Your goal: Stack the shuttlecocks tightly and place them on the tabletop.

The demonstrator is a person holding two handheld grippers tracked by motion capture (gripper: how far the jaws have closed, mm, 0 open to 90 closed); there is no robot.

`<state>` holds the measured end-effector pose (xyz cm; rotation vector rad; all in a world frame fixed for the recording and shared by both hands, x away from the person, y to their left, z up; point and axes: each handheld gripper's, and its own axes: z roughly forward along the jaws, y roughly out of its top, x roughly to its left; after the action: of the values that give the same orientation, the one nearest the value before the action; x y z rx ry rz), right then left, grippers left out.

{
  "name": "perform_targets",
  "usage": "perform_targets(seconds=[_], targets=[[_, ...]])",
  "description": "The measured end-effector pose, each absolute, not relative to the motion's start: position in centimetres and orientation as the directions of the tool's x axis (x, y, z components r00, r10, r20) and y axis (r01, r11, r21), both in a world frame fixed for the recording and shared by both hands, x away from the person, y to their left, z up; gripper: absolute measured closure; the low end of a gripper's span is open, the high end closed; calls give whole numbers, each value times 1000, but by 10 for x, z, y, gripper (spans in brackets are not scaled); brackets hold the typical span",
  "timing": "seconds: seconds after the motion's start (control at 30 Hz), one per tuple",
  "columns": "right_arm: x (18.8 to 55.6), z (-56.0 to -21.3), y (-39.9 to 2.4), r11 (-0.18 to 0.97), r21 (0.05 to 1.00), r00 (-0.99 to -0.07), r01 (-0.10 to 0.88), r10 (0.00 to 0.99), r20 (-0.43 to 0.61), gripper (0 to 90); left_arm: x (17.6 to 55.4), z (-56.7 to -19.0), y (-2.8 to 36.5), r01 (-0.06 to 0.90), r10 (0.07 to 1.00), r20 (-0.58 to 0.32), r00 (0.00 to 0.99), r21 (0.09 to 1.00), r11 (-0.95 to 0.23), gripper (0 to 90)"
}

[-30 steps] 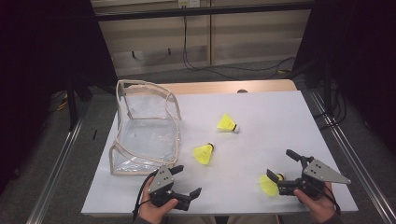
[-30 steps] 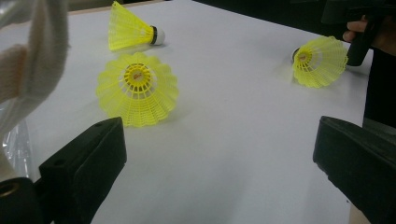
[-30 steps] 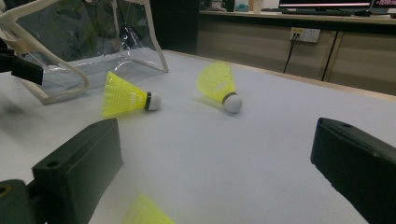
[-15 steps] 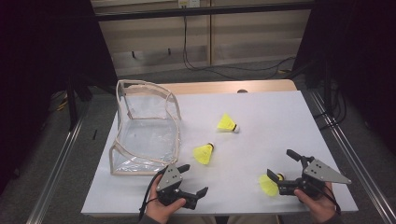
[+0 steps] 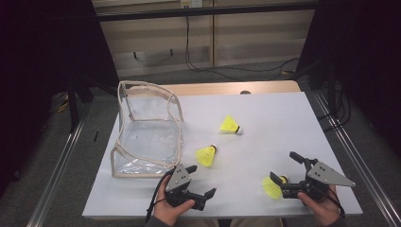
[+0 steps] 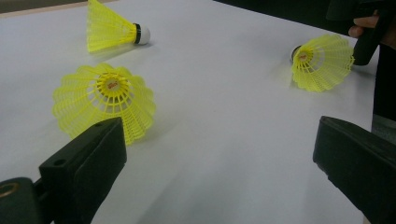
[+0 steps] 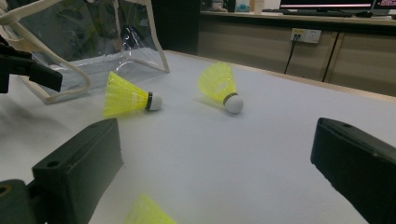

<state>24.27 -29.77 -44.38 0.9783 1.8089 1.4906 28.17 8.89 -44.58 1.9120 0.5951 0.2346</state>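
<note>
Three yellow shuttlecocks lie on the white table. The far one [image 5: 230, 125] [image 6: 112, 30] [image 7: 219, 86] is near the table's middle. The middle one [image 5: 206, 155] [image 6: 105, 100] [image 7: 126, 98] lies just beyond my left gripper [image 5: 201, 180] [image 6: 219, 154], which is open and empty near the front edge. The near one [image 5: 272, 187] [image 6: 322, 63] [image 7: 147, 212] rests against the lower jaw of my right gripper [image 5: 283, 166] [image 7: 217, 158], also open, with nothing between its jaws.
A clear plastic pouch [image 5: 149, 130] [image 7: 93, 51] with beige trim stands open at the left of the table. The table's front edge [image 5: 222, 216] runs just below both hands. Cables and a dark floor lie beyond the far edge.
My left gripper has shifted a little to the right and turned towards the middle shuttlecock. The right gripper and the shuttlecocks have stayed put.
</note>
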Motion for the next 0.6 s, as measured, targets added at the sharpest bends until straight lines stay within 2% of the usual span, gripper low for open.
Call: perform_targets(seconds=[0.6], targets=[[242, -444, -297, 103, 981, -554, 164, 832, 5, 13, 284, -445, 70, 298, 511, -99, 854, 898, -323, 28]])
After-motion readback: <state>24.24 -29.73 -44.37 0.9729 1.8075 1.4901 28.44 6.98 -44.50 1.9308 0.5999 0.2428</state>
